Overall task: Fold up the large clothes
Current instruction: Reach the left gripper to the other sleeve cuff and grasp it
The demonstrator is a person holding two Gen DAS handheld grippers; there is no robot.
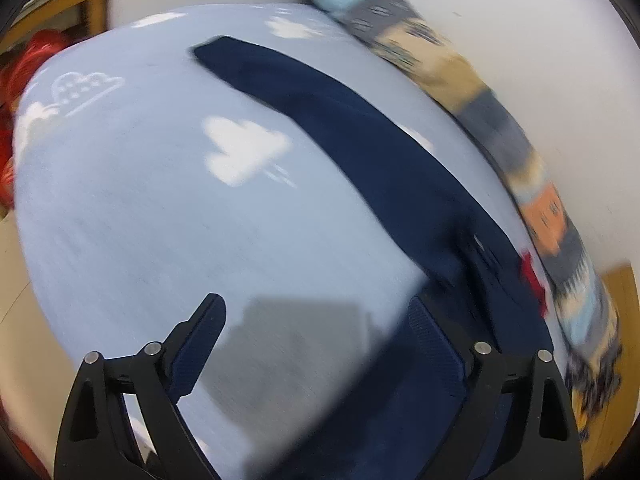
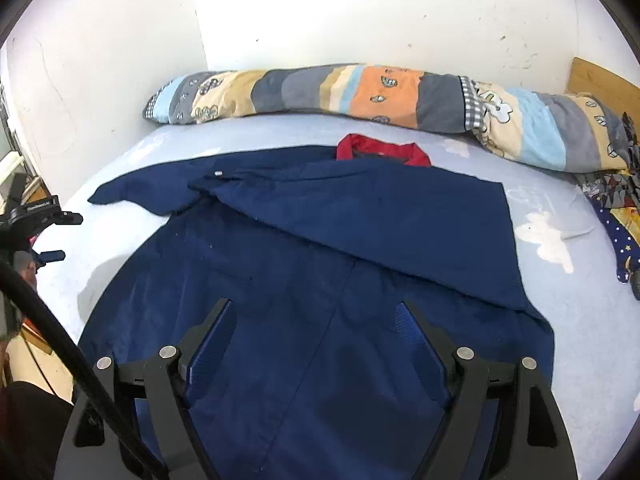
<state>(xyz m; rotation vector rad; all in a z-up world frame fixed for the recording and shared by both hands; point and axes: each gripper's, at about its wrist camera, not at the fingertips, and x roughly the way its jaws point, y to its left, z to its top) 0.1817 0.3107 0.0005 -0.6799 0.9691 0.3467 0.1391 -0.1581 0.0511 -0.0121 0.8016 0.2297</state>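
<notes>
The navy garment [image 2: 304,264] lies spread on the bed [image 2: 560,312], its red collar [image 2: 382,150] toward the far side next to the long patchwork bolster [image 2: 360,92] that runs along the wall. Its right side has already been brought across the body as a broad diagonal panel, and that panel looks flat. The left sleeve [image 2: 136,196] is not yet folded in: it stretches out toward the left edge of the bed, and in the blurred left wrist view it shows as a long dark band on the cloud-printed sheet [image 1: 160,220]. So I judge one side fold done, with the left sleeve and side to come in, and then the lengthwise folds that bring hem toward collar.

The right gripper [image 2: 316,332] hovers over the lower body of the garment, jaws wide with nothing between them. The left gripper [image 1: 320,328] is over the sheet next to the sleeve, also spread wide and empty; the dark cloth by its right finger sits beside it, not pinched. In the right wrist view the left gripper shows small at the left edge of the bed, well apart from the other
</notes>
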